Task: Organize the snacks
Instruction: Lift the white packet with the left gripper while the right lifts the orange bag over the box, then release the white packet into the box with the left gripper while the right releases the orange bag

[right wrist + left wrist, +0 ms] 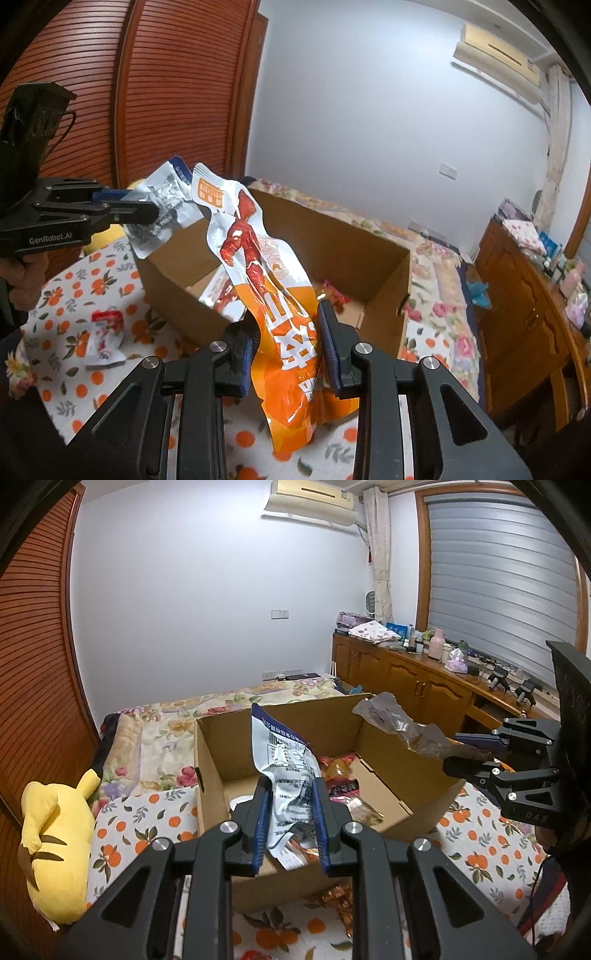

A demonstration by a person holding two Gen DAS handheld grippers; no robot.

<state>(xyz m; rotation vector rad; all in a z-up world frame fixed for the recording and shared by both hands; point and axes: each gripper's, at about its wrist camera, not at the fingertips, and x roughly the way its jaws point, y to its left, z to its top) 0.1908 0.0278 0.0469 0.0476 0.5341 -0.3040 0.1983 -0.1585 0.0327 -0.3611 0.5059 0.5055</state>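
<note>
An open cardboard box stands on the bed with several snack packs inside. My left gripper is shut on a silver and blue snack pouch and holds it over the box's near wall; it also shows in the right wrist view. My right gripper is shut on an orange snack pouch, held upright before the box. In the left wrist view the right gripper holds that pouch's silver back over the box's right wall.
A small red and white snack pack lies on the orange-print sheet left of the box. More orange packs lie by the box's near wall. A yellow plush toy lies at the left. Wooden cabinets line the right wall.
</note>
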